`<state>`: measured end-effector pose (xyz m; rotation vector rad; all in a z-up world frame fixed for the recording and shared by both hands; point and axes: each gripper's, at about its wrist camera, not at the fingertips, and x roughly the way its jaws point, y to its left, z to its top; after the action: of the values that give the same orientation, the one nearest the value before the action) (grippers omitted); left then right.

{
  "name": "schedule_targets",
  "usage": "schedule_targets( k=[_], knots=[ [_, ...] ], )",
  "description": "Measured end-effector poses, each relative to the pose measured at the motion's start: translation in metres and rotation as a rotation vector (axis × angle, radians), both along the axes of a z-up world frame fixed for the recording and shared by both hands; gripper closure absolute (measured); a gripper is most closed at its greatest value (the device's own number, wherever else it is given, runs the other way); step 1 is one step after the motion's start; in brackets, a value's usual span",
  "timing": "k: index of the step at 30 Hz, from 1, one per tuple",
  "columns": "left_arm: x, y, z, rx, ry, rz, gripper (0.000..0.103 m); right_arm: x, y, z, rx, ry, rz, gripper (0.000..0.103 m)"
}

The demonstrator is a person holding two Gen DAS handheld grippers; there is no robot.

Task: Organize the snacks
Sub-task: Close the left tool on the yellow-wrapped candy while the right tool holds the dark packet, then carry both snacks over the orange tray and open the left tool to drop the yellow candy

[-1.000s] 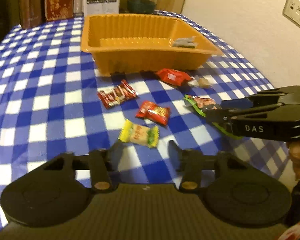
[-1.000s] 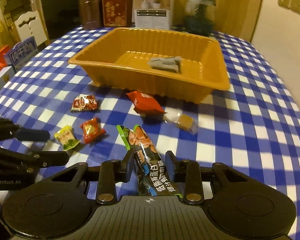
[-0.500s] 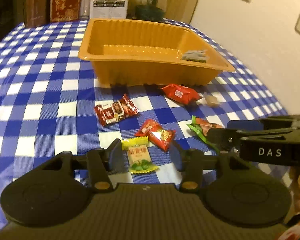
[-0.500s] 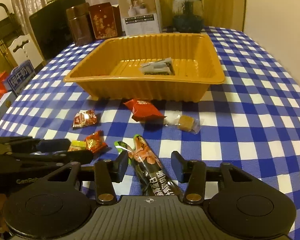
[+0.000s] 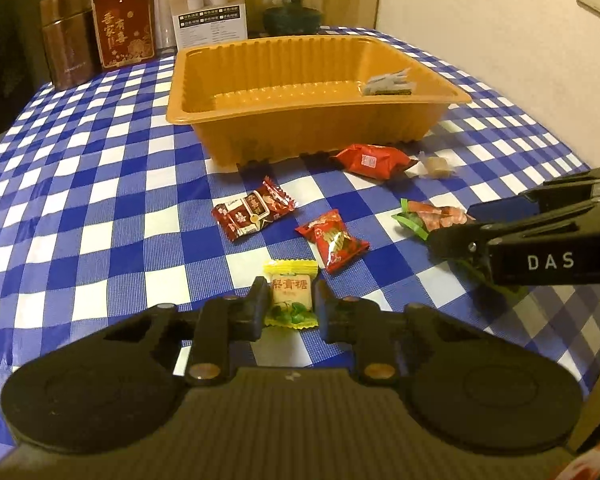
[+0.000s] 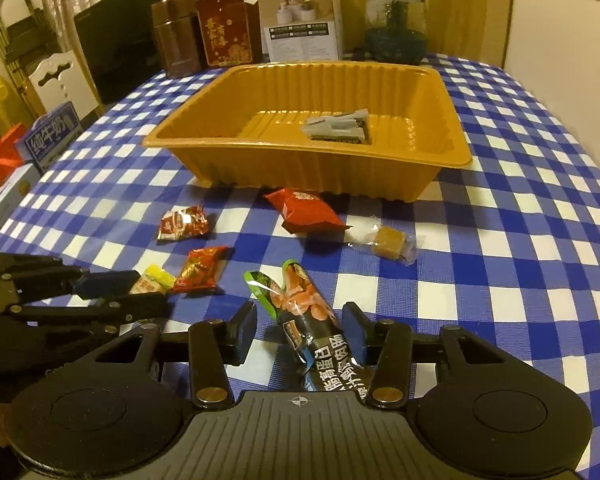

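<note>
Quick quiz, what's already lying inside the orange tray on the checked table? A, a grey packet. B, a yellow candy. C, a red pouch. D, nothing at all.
A: a grey packet lies on the floor of the orange tray, while the yellow candy and the red pouch are out on the cloth in front of it.

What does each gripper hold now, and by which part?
Left gripper pinches the yellow candy by its side edges. Right gripper straddles the sausage stick with open jaws, holding nothing.
</note>
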<state>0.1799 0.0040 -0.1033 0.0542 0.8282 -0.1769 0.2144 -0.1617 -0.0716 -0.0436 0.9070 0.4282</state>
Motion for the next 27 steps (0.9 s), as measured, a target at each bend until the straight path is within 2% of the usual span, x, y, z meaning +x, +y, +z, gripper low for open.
schedule_targets(
  k=[10,12,13,17,27],
  knots=[
    [-0.001,-0.004,-0.002,0.023,-0.017,-0.01,0.079,0.003,0.001,-0.004,-0.032,0.01,0.02,0.056],
    [0.0,-0.004,-0.002,0.027,-0.014,-0.011,0.08,0.002,0.006,-0.003,-0.082,-0.007,0.041,0.063],
    [0.0,-0.005,-0.002,0.029,-0.012,-0.009,0.083,0.001,0.007,-0.003,-0.091,-0.01,0.046,0.064],
    [-0.001,-0.006,-0.001,0.02,-0.009,-0.004,0.084,-0.003,0.009,-0.003,-0.06,0.0,0.053,0.073],
    [-0.009,0.004,0.009,-0.025,-0.012,0.023,0.085,-0.007,0.006,0.013,0.031,-0.028,0.009,0.073]
  ],
)
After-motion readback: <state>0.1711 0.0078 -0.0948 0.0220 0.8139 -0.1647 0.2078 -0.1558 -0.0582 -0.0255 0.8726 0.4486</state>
